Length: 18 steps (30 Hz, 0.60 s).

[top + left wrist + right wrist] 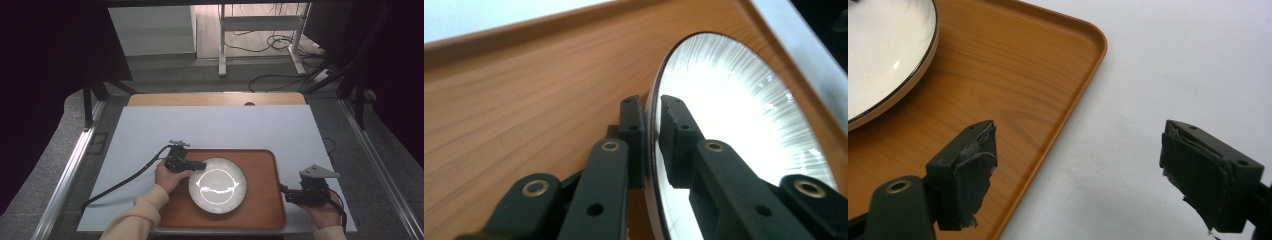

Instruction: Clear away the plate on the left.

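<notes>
You had the left gripper [199, 165] closed on the rim of the plate [218, 186], one jaw above the edge and one beneath it, as the left gripper view showed plainly; the plate [744, 115] sat on the wooden tray [262, 200], left of the tray's middle, on the white table [210, 127]; your right gripper [1075, 175] hung with its jaws wide apart and nothing between them, one jaw over the tray's [1013, 85] corner edge and the other over the table [1173, 60].

The plate looked like glazed ceramic, so I judged it stiff, fairly heavy for a pinch at one edge, slippery, and likely to chip or crack if dropped; the rim was the sensible place to take it, and a deeper bite would likely guard against it pivoting or sliding out; a second grip on the far rim would probably steady it.

Glare washed out the plate's centre in the high view, so any pattern or food there was hard to read; whether its far edge rested on the tray or was lifted I could not tell; the lower jaw's contact was partly hidden by the rim.
</notes>
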Each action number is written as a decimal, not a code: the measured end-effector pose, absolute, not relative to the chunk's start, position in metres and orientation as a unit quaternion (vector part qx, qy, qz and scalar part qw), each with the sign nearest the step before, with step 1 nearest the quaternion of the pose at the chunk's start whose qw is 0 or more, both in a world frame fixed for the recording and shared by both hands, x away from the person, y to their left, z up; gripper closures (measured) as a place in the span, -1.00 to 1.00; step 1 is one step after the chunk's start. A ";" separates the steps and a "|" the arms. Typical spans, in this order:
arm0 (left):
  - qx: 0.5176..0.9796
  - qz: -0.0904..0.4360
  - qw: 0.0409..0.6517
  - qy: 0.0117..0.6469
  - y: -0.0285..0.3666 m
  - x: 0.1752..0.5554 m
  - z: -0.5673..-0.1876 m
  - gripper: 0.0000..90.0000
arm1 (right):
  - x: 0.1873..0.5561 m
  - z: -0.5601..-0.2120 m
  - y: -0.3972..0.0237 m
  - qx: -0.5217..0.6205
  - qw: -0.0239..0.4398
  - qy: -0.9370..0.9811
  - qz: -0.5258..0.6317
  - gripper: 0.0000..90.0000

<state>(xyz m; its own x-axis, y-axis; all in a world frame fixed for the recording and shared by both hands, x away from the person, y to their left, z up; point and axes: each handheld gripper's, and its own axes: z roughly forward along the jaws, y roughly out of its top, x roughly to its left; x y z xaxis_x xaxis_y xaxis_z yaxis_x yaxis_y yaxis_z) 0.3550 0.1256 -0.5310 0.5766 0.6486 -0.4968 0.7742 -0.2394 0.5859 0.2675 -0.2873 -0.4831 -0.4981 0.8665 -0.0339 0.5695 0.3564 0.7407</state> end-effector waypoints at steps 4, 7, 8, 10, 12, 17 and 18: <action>0.785 -0.079 0.414 0.453 0.125 0.357 -0.536 0.74 | 0.268 -0.484 -0.287 0.451 0.214 0.796 0.342 -0.65; 0.788 -0.077 0.414 0.448 0.125 0.357 -0.536 0.74 | 0.268 -0.484 -0.288 0.450 0.212 0.797 0.343 -0.65; 0.788 -0.078 0.415 0.449 0.125 0.357 -0.536 0.74 | 0.268 -0.484 -0.288 0.450 0.212 0.797 0.343 -0.65; 0.789 -0.079 0.413 0.447 0.125 0.358 -0.536 0.73 | 0.268 -0.485 -0.289 0.449 0.212 0.797 0.343 -0.65; 0.790 -0.076 0.414 0.446 0.126 0.359 -0.534 0.67 | 0.267 -0.485 -0.290 0.450 0.213 0.797 0.343 -0.65; 0.786 -0.050 0.425 0.447 0.138 0.357 -0.512 0.30 | 0.264 -0.483 -0.293 0.450 0.217 0.796 0.342 -0.65; 0.785 -0.043 0.428 0.446 0.140 0.356 -0.508 0.24 | 0.264 -0.483 -0.294 0.450 0.219 0.796 0.341 -0.65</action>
